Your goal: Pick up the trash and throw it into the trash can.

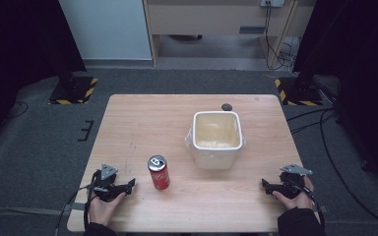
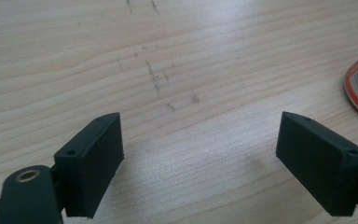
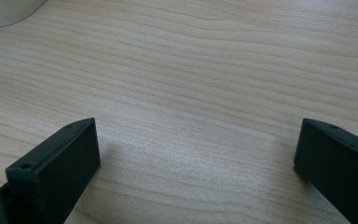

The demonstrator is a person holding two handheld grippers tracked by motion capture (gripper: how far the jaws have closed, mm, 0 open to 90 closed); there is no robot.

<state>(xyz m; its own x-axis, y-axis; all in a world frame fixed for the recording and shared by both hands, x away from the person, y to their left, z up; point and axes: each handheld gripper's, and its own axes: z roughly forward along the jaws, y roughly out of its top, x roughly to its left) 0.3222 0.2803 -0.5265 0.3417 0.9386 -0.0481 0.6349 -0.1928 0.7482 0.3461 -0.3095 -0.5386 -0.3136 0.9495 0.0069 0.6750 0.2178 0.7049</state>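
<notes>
high view: red can (image 1: 159, 172) upright beside white bin (image 1: 216, 139)

A red soda can (image 1: 159, 172) stands upright near my left side of the counter (image 1: 142, 123), with a cream square tub (image 1: 216, 140), open-topped, upright beyond it to the right.

It looked like a lab or test room: a bare wooden table (image 1: 142, 123) stood on grey carpet, hazard-striped stand bases (image 1: 73, 91) sat at 10 and 2 o'clock, and loose cables (image 1: 280, 49) trailed, probably from wall sockets, at 1 o'clock.
</notes>
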